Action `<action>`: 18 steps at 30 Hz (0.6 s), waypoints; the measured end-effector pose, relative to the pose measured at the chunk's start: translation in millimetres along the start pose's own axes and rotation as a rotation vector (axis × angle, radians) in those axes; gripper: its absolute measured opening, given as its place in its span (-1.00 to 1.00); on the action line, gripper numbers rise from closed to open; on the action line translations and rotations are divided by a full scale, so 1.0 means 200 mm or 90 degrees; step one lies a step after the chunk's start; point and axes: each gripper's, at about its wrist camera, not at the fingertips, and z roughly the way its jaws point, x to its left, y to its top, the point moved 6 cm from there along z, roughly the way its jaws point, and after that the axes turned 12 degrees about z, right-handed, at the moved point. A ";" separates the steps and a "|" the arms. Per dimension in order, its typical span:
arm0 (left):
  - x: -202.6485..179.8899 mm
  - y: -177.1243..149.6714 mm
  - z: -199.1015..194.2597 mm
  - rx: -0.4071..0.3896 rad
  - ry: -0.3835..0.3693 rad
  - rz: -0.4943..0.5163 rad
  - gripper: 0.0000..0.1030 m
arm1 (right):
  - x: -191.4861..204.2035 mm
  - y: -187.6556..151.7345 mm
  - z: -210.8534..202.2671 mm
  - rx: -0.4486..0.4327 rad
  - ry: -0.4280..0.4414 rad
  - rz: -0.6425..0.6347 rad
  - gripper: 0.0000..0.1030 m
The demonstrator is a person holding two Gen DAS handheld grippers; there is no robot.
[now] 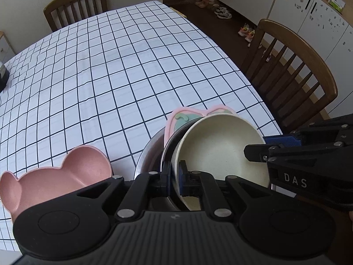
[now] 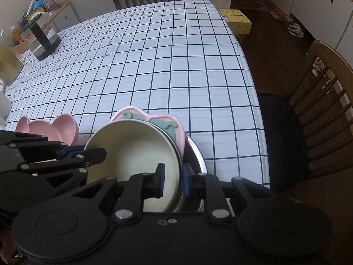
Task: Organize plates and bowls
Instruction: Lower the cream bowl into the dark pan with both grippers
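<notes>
A cream bowl [image 1: 218, 145] is held tilted on its edge, nested with a steel bowl [image 1: 150, 152] and a pink heart-shaped plate [image 1: 176, 117] behind it. My left gripper [image 1: 175, 176] is shut on the cream bowl's left rim. My right gripper [image 2: 174, 181] is shut on the opposite rim of the cream bowl [image 2: 132, 150], and shows in the left wrist view [image 1: 286, 152] too. The pink heart plate [image 2: 167, 123] and the steel bowl [image 2: 196, 154] sit behind. A pink bear-shaped bowl [image 1: 66, 172] lies on the table to the left; it also shows in the right wrist view [image 2: 55, 128].
The table has a white checked cloth [image 1: 123, 70]. Wooden chairs stand at the far end [image 1: 75, 4] and the right side [image 1: 293, 70]. A black kettle-like appliance [image 2: 42, 37] and a cream jar [image 2: 8, 66] stand at the table's left. A yellow box [image 2: 238, 19] sits beyond the far corner.
</notes>
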 end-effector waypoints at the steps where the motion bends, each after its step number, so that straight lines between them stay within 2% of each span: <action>1: 0.00 0.00 -0.01 -0.002 -0.003 -0.001 -0.83 | 0.00 0.00 0.00 0.001 0.002 0.002 -0.60; 12: 0.03 -0.01 -0.12 -0.039 -0.011 -0.016 -0.81 | 0.03 0.00 -0.07 -0.022 0.018 -0.007 -0.30; 18: 0.03 -0.02 -0.22 -0.070 -0.018 -0.018 -0.81 | 0.07 -0.01 -0.17 -0.050 0.031 -0.024 -0.15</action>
